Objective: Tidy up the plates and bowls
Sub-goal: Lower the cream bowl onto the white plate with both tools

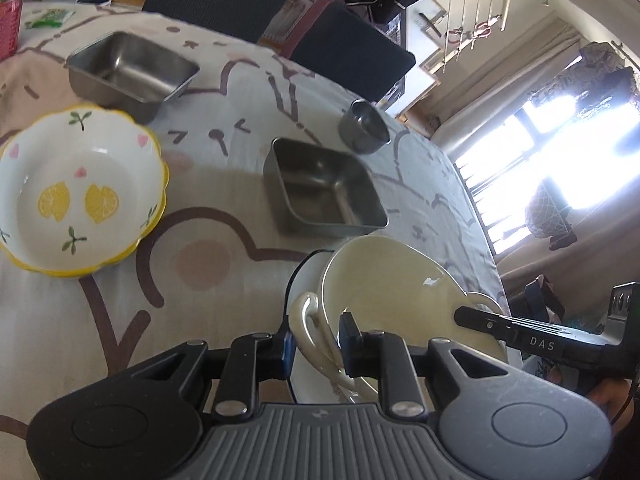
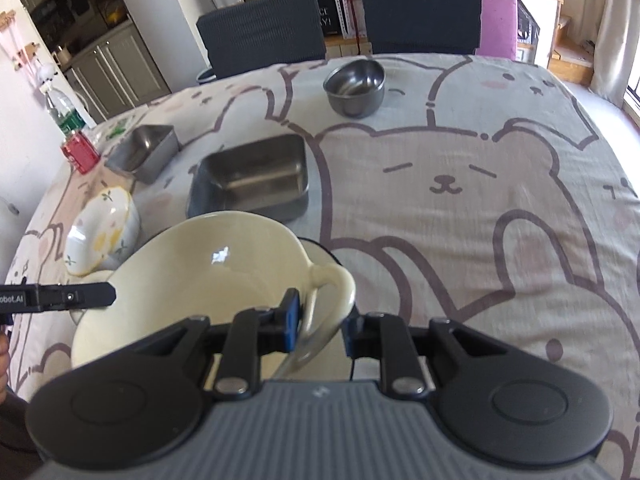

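Observation:
A cream two-handled bowl (image 1: 392, 280) sits tilted over a white dark-rimmed plate (image 1: 306, 280). My left gripper (image 1: 316, 340) is shut on one loop handle of the cream bowl. My right gripper (image 2: 322, 320) is shut on the opposite handle of the cream bowl (image 2: 200, 276); its finger also shows in the left wrist view (image 1: 504, 326). A lemon-patterned bowl (image 1: 76, 192) sits at the left. Two square steel trays (image 1: 324, 188) (image 1: 132, 68) and a round steel bowl (image 1: 364, 128) stand farther back.
The table (image 2: 460, 208) has a bear-print cloth. A red can (image 2: 80, 152) and a water bottle (image 2: 64, 112) stand at its far left edge. Two dark chairs (image 2: 264, 28) stand behind it. A bright window (image 1: 560, 160) lies to the right.

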`<state>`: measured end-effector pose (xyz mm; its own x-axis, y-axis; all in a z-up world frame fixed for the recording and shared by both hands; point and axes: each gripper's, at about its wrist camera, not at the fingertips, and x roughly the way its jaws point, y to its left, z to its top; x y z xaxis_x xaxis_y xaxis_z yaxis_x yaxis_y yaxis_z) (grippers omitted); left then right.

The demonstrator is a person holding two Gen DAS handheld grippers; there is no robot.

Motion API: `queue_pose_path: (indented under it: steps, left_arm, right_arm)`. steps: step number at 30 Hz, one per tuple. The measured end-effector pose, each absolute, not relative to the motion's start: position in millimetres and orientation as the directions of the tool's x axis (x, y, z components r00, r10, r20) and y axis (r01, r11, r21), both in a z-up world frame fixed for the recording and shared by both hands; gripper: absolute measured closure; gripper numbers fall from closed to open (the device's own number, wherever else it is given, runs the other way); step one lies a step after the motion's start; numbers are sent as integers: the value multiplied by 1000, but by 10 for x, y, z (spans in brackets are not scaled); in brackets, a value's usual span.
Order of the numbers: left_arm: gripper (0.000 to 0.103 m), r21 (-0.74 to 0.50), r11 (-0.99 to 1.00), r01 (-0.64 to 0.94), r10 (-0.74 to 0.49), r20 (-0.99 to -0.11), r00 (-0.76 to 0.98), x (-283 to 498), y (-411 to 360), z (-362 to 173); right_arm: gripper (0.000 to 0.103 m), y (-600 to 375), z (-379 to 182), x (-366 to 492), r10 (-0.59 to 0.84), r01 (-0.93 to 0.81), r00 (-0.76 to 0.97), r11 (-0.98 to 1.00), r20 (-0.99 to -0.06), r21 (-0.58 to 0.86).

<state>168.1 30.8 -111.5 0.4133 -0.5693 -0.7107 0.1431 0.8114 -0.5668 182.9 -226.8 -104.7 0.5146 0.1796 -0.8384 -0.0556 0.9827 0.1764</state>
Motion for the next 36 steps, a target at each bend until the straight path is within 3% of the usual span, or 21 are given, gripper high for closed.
queue_pose_path:
  steps: [36]
  left_arm:
    - [77, -552, 830, 77, -541, -765, 349, 1765, 290, -1380]
  right_arm:
    - [77, -2171, -1246, 1953, 139, -60, 442, 990, -886, 125]
